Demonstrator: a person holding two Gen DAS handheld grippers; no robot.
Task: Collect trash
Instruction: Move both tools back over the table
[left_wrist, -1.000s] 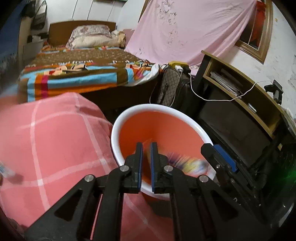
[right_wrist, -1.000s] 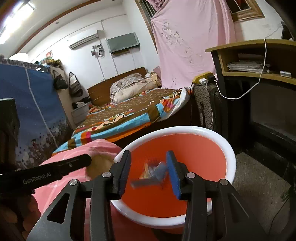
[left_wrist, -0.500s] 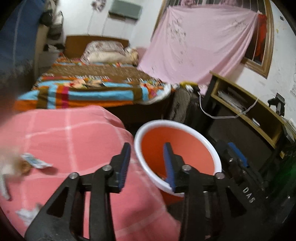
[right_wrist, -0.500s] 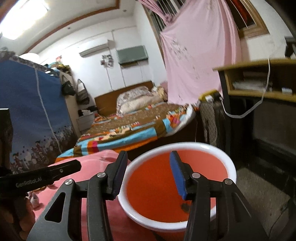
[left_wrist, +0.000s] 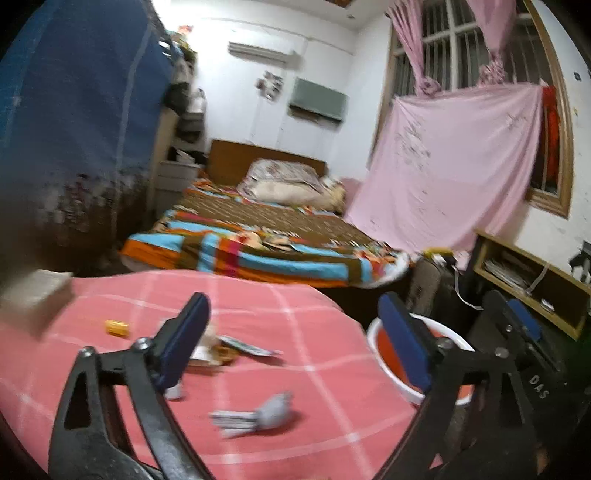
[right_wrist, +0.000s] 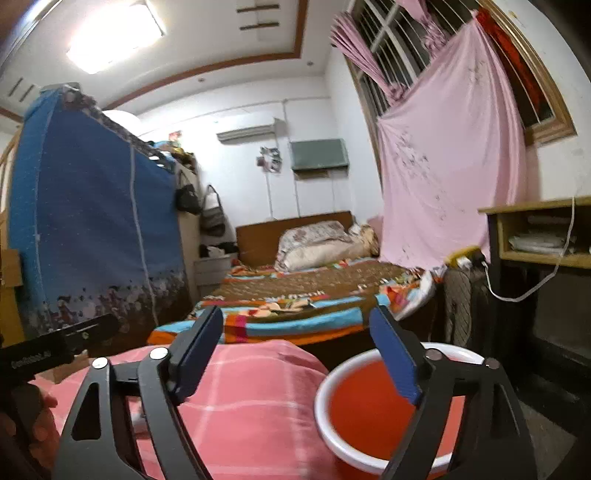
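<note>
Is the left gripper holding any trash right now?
No, the left gripper is wide open with nothing between its fingers, and scraps lie on the pink cloth.

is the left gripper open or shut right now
Open. The left gripper has its blue pads wide apart with nothing between them; its jaws have just been opening. Scraps still lie on the pink cloth beyond.

both wrist cameras sit low behind their own fingers, the left wrist view close over the pink checked cloth (left_wrist: 258, 306), the right wrist view nearly level, sharing the orange basin (left_wrist: 391, 334) at 4 o'clock and the bed (right_wrist: 303, 291) at 12.
</note>
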